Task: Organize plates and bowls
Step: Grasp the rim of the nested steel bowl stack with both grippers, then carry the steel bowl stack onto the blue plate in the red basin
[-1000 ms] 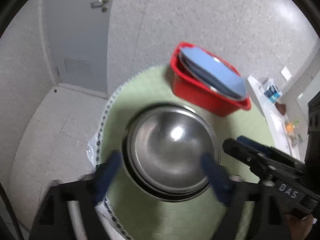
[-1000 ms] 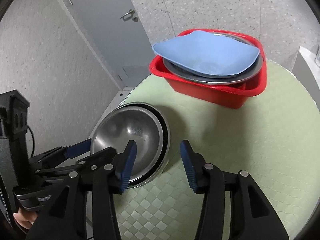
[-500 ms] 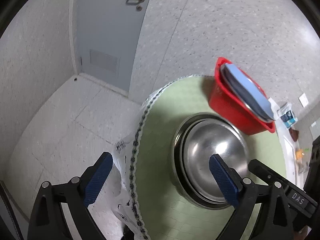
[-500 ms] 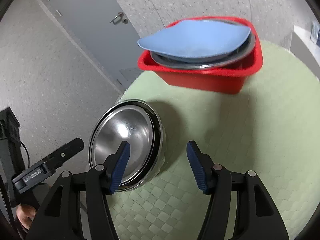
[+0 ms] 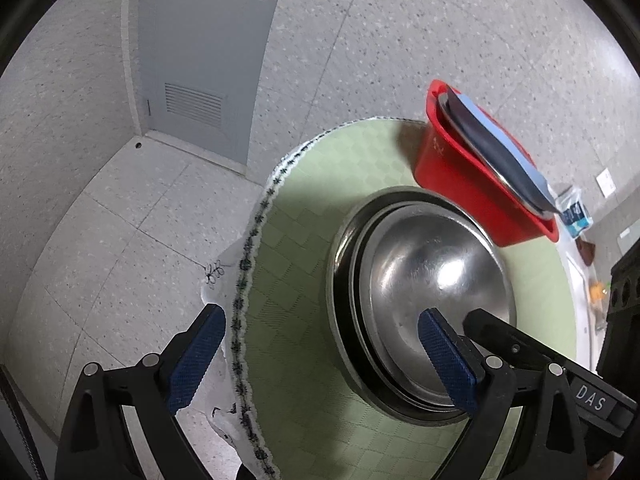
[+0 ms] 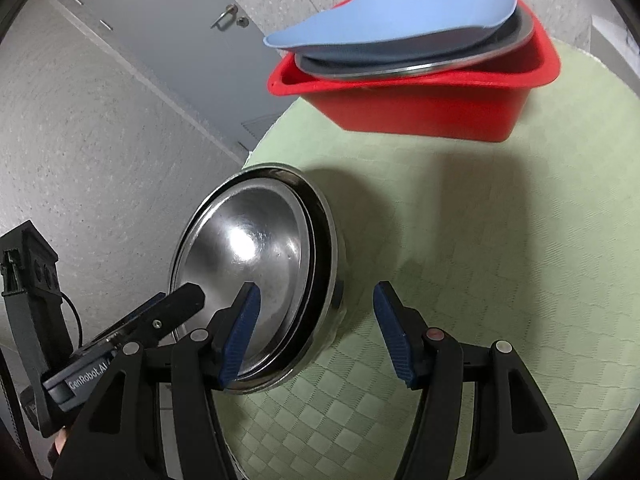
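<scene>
Lettering "DAS" | white on black body of right gripper (image 5: 592, 402), left wrist view || Lettering "GenRobot.AI" | white on dark blue-black body of left gripper (image 6: 90, 374), right wrist view, end partly hidden

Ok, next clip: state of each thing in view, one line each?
Left tool: open, holding nothing, straddling the table edge.
Right tool: open, holding nothing, astride the bowls' near rim.
Nested stainless steel bowls: stacked, upright on the green tablecloth.
Red plastic tub: holds a steel plate under a light blue plate, both tilted.
Grey door: shut.
</scene>
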{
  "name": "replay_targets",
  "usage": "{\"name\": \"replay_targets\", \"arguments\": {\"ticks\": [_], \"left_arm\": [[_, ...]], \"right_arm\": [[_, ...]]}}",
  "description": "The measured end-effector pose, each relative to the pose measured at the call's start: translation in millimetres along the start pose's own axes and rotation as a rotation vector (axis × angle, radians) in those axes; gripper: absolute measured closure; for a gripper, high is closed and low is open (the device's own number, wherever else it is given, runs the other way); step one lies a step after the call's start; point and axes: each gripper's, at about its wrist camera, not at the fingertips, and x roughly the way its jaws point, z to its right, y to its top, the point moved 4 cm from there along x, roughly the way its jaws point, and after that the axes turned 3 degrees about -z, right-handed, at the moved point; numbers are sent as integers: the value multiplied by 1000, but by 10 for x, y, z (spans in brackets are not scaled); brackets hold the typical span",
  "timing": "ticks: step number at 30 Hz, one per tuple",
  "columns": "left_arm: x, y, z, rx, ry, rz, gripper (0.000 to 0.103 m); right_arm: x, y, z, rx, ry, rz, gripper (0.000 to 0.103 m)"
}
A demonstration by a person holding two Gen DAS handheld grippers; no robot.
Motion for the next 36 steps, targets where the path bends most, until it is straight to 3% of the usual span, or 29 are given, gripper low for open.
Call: {"name": "replay_targets", "arguments": {"ticks": [5,8,12,13,18,26,36], "left_arm": [[97,17,14,9,-7,-15,17],[157,11,45,26,-15,-33,31],[215,-17,135,66,-53,-60,58],[210,-17,160,77,-56,-57,59],[201,-21,191,104,-34,-48,60],[-20,-35,367,133,-57,-5,63],[-594,206,1021,171,-109,128,63]], "right_arm": [[79,-10,28,15,12,-14,43],[130,-23,39,17,25,-27,44],[190,-43,-4,1,47,-45,51],[193,-44,-13,-8,41,-44,52],[176,-70,13,-9,44,-40,53],[11,-78,-38,-14,41,-7,53],[-766,274,62,-64,71,114,53]]}}
